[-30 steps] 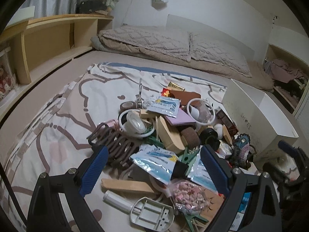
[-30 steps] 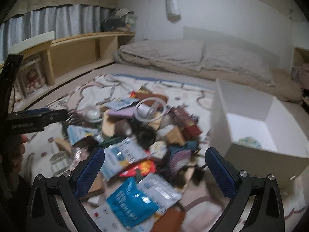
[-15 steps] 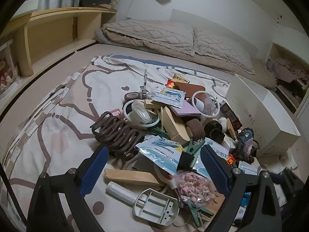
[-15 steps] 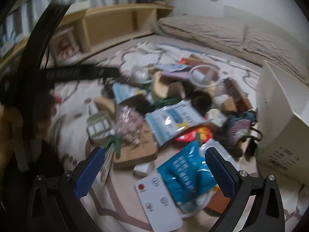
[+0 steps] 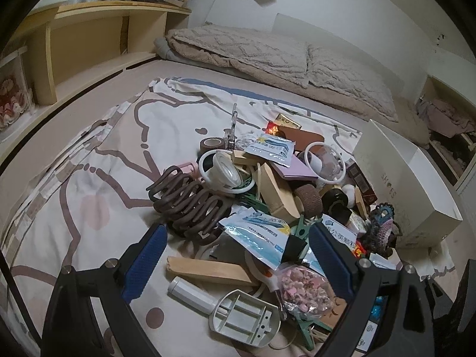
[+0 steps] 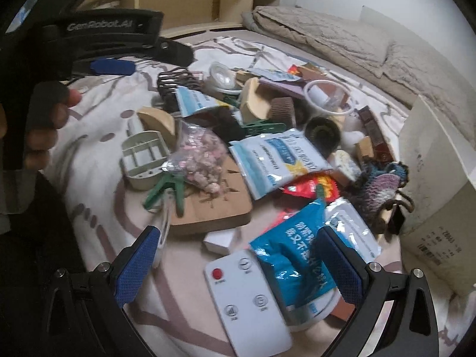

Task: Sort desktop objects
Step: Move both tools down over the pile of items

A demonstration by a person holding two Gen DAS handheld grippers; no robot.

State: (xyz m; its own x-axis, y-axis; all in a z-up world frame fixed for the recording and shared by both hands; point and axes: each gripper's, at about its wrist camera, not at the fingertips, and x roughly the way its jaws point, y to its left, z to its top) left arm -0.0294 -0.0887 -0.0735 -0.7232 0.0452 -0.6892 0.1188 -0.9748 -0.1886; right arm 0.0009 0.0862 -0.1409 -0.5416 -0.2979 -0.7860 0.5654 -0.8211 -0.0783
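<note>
A heap of mixed desktop items lies on a patterned sheet (image 5: 98, 154). My left gripper (image 5: 236, 235) is open, hanging over a wooden block (image 5: 208, 269), a white tube (image 5: 190, 291) and a grey plastic frame (image 5: 244, 318). A brown hair claw (image 5: 190, 205) sits just beyond its left finger. My right gripper (image 6: 238, 235) is also open, low over a white remote (image 6: 247, 291) and a blue packet (image 6: 297, 253). Neither holds anything. A hand (image 6: 44, 125) grips the left tool at the upper left of the right wrist view.
A white open box (image 5: 410, 184) stands right of the heap, close to the right gripper's right finger (image 6: 339, 267). A brown board (image 6: 214, 208), a bag of pink bits (image 6: 199, 154) and blue-white sachets (image 6: 276, 160) crowd the middle. Pillows and wooden shelves lie behind.
The right gripper swung left and dropped toward the near edge of the heap, so the remote now lies under it. The left gripper edged closer to the heap. Both stayed open.
</note>
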